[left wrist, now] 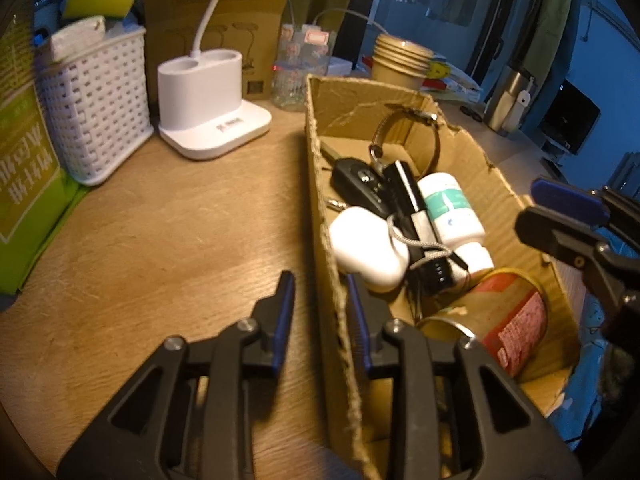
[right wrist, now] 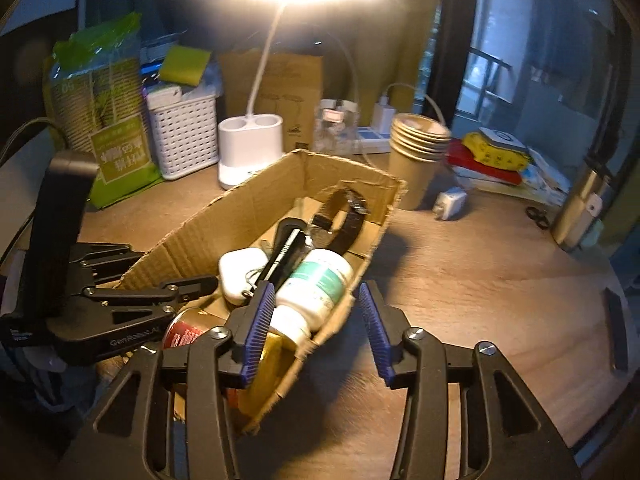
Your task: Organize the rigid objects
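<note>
A torn cardboard box [left wrist: 404,92] sat on the wooden worktop [left wrist: 160,240], holding a white bottle w/ teal label [right wrist: 320,280], white case [left wrist: 366,250], black key fob [left wrist: 360,186], watch [right wrist: 348,216] & red-labelled tin [left wrist: 516,320]. Left gripper [left wrist: 320,304] straddled the box's near wall, fingers slightly apart, gripping nothing. Right gripper [right wrist: 316,320] straddled the other wall, fingers wider, empty; "GenRobot.AI" was legible on the left one
</note>
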`<action>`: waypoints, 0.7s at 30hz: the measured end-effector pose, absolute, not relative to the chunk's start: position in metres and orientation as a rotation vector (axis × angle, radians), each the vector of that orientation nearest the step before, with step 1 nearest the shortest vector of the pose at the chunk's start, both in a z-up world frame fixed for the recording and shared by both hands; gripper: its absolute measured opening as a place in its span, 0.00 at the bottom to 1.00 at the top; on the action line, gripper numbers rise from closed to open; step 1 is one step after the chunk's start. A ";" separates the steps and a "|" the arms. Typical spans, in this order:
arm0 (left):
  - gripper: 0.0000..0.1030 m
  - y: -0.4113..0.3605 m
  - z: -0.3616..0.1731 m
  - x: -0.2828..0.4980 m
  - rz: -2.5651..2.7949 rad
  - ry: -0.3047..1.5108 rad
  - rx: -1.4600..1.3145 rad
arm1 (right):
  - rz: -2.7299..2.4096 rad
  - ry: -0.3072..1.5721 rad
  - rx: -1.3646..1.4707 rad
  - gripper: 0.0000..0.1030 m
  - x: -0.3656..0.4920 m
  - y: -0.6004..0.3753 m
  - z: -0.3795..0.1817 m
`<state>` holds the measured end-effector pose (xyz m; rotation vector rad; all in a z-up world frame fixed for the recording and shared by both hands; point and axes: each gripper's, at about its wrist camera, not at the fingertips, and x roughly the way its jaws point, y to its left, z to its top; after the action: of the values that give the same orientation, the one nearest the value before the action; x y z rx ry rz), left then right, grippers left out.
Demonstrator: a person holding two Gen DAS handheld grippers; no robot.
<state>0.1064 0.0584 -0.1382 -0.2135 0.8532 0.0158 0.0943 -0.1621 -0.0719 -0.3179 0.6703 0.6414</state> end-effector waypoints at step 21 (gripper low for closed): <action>0.76 0.037 -0.061 0.064 0.041 0.569 -0.105 | 0.470 0.569 -0.169 0.56 0.077 -0.237 -0.033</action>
<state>0.0639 0.0371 -0.0614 -0.1046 0.5692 0.0408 0.0769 -0.2371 -0.0326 -0.1692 0.5695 0.4695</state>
